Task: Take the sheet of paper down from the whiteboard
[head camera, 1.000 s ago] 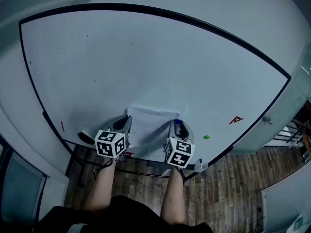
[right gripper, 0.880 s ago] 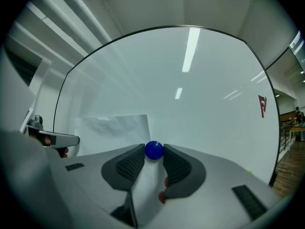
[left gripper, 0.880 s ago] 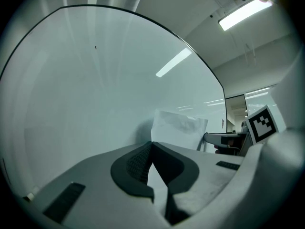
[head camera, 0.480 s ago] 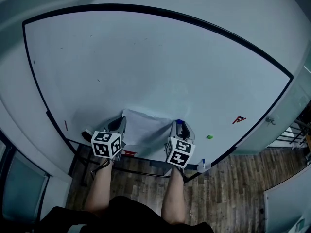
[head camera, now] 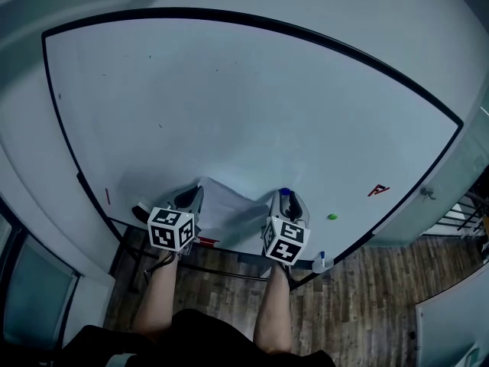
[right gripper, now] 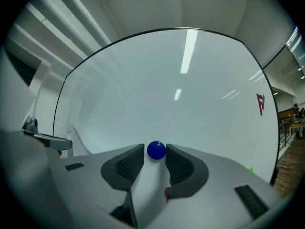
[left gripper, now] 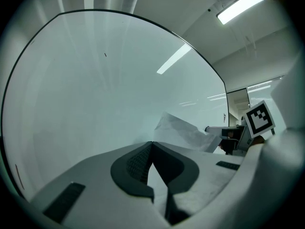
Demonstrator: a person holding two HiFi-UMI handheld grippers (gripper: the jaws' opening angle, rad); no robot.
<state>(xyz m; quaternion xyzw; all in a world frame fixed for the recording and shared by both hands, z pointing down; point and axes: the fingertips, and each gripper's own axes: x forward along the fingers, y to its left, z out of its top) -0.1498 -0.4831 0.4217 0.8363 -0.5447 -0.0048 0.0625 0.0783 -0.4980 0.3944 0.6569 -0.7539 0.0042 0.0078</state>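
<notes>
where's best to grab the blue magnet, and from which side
Its round sides, straight on toward the whiteboard: the blue magnet is a small ball, so jaws fit either side, as the right gripper has them now.

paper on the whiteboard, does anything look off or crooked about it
The sheet of paper isn't lying flat. Its left edge is pinched in the shut left gripper and bows off the whiteboard, creased, with the top edge slanting. Its right side sits by the blue magnet, which the right gripper clamps.
</notes>
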